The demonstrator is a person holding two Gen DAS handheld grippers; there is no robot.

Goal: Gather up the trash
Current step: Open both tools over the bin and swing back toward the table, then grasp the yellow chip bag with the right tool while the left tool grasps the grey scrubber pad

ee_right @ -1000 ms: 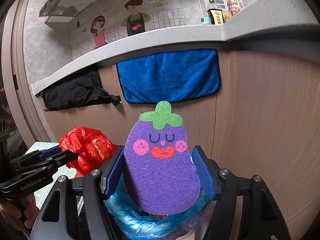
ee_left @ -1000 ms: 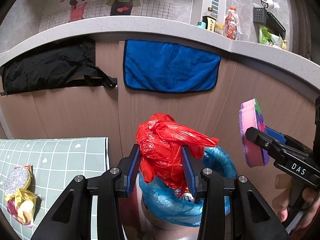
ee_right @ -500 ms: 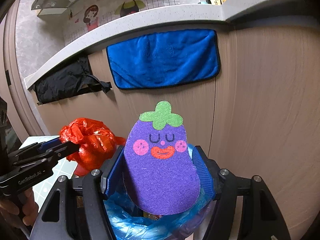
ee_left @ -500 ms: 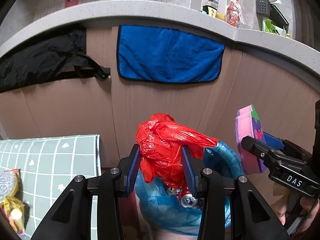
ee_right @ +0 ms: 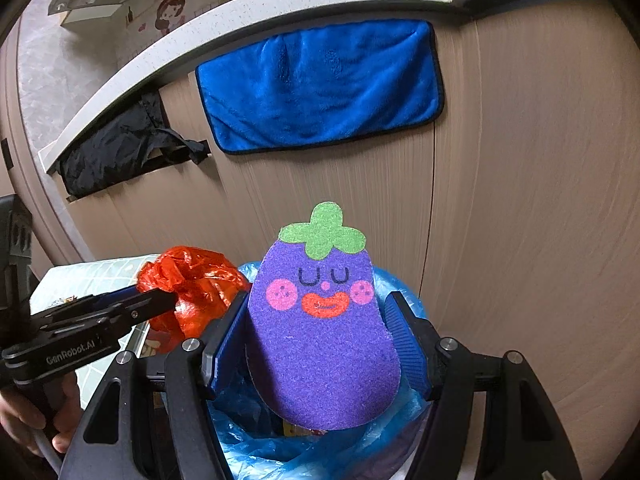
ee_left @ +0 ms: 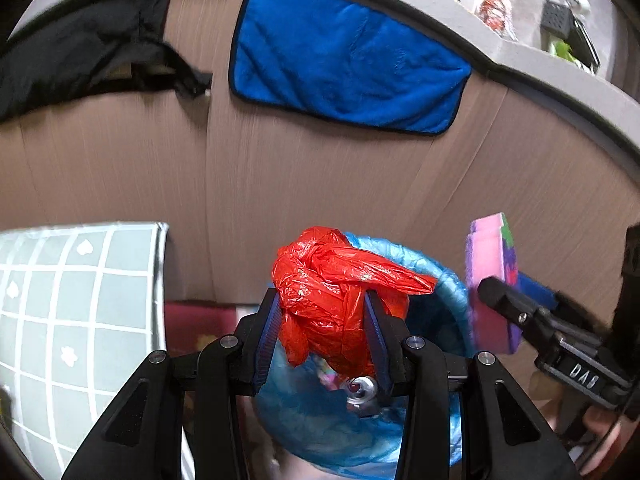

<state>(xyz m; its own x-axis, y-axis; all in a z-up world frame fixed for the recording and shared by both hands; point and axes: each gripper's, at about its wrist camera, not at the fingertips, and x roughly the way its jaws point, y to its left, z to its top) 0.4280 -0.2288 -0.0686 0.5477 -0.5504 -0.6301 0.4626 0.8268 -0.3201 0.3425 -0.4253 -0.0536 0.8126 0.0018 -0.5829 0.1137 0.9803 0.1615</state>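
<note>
- Chg vs 1 s ago: both views tipped lower toward the bin; countertop and wall pics slid up, mostly out of frame in the left wrist view. Bin opening now fuller in view, more of the can showing. Snack wrappers seen on the table's left earlier are now all but cut off at the frame edge. Both grips unchanged.
- Left hand-held gripper: narrow, clamped on red plastic bag, crumpled/knotted. Bag held just above the bin's near rim. Also seen from the right wrist cam, at left.
- Right hand-held gripper: pads closed on eggplant sponge; purple face side w/ green cap, upright, toward cam. In the left view the sponge shows edge-on, pink backing, over the bin's right rim.
- Trash bin: lined w/ blue bag, directly below both grippers. Contents: metal can, top end up; other bits under it, colourful, too blurred to ID. Right view shows the liner w/ a scrap of yellow-red packaging inside.
- Table: left of bin, green grid cloth w/ hearts.
- Cabinet front behind bin: wood-look panels.
- Blue towel: hung flat on the cabinet, under the countertop edge.
- Black cloth: hung left of the towel.
- Countertop: bottles and a rack at far right, small.
</note>
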